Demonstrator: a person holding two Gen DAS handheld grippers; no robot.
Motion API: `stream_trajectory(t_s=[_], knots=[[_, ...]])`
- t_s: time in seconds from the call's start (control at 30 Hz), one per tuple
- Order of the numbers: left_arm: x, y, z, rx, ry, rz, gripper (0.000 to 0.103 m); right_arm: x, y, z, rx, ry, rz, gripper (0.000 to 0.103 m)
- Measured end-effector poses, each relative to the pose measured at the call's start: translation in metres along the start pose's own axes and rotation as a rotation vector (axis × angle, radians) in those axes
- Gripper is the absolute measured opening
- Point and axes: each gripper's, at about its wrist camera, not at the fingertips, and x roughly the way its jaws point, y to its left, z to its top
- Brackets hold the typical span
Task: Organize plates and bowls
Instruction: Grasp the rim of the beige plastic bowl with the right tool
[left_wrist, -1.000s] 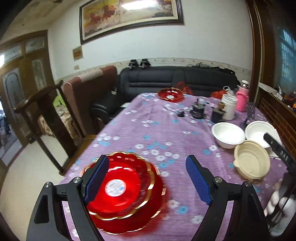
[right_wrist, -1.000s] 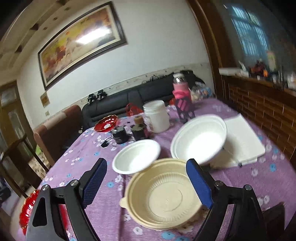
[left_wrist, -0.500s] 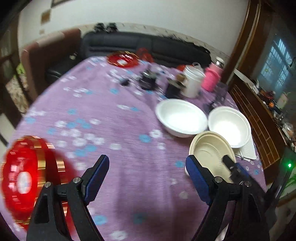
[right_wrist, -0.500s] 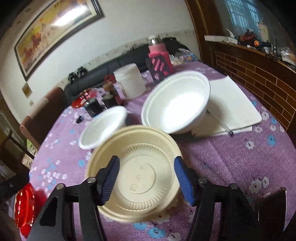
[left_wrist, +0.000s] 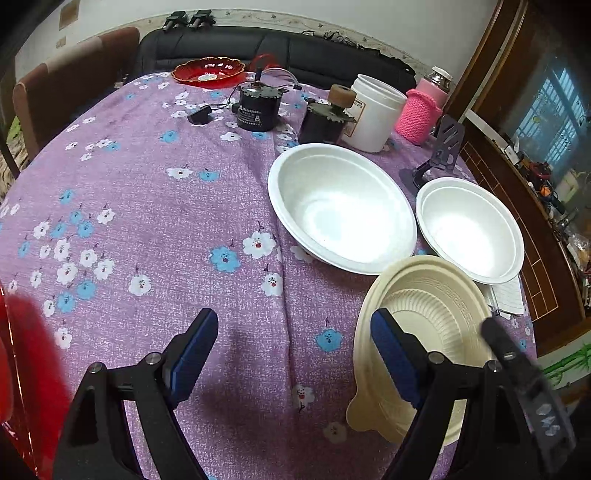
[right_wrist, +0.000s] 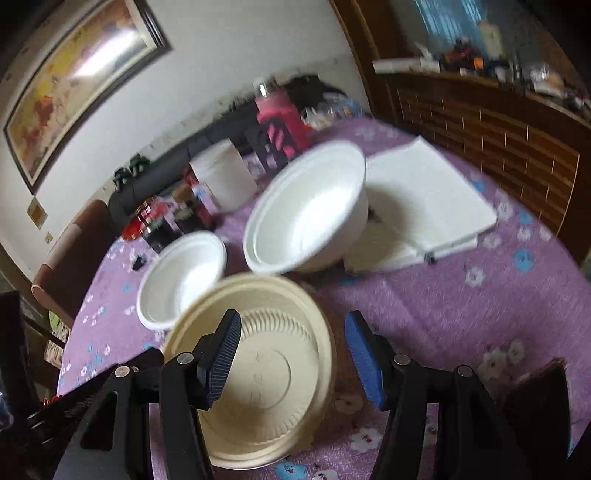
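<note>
A cream bowl (left_wrist: 428, 314) sits near the front edge of the purple floral cloth; it also shows in the right wrist view (right_wrist: 273, 373). Two white bowls (left_wrist: 340, 206) (left_wrist: 469, 225) stand behind it, also seen as a small one (right_wrist: 181, 277) and a large one (right_wrist: 306, 210). My left gripper (left_wrist: 293, 347) is open over bare cloth, its right finger at the cream bowl's left rim. My right gripper (right_wrist: 291, 343) is open, its jaws astride the cream bowl's right rim. Stacked red plates (left_wrist: 22, 369) lie at the far left.
A red dish (left_wrist: 208, 72), two dark cylinders (left_wrist: 256, 107), a white tub (left_wrist: 373, 112), a pink bottle (left_wrist: 423, 110) and a phone stand (left_wrist: 447, 144) stand at the table's back. A white notepad (right_wrist: 424, 199) lies right of the large bowl. A wooden cabinet is at the right.
My left gripper has swung right, away from the red plates and toward the bowls. My right gripper has come down over the cream bowl and its jaws have narrowed.
</note>
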Motion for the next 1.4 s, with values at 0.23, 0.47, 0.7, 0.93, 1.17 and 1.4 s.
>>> stream_trajectory(t_s=[0.23,0.47,0.7,0.93,1.17,1.4], knots=[[0.007,-0.003,0.005,0.009,0.002,-0.02,0.084,0.018,-0.002,-0.004,0.003,0.071,0.005,0.063],[0.019,-0.019,-0.006,0.044,0.044,-0.057,0.083,0.026,-0.001,-0.008,-0.007,0.105,0.0,0.051],[0.021,-0.026,-0.013,0.114,0.057,-0.02,0.028,0.023,0.011,-0.012,-0.059,0.098,0.04,0.017],[-0.011,-0.005,-0.018,0.089,-0.009,0.033,0.029,0.012,0.034,-0.018,-0.149,0.048,0.154,0.017],[-0.047,0.025,-0.027,0.044,-0.059,0.067,0.029,-0.002,0.061,-0.031,-0.229,0.021,0.303,0.018],[-0.101,0.058,-0.041,0.003,-0.144,0.103,0.029,-0.035,0.104,-0.053,-0.297,-0.021,0.385,0.018]])
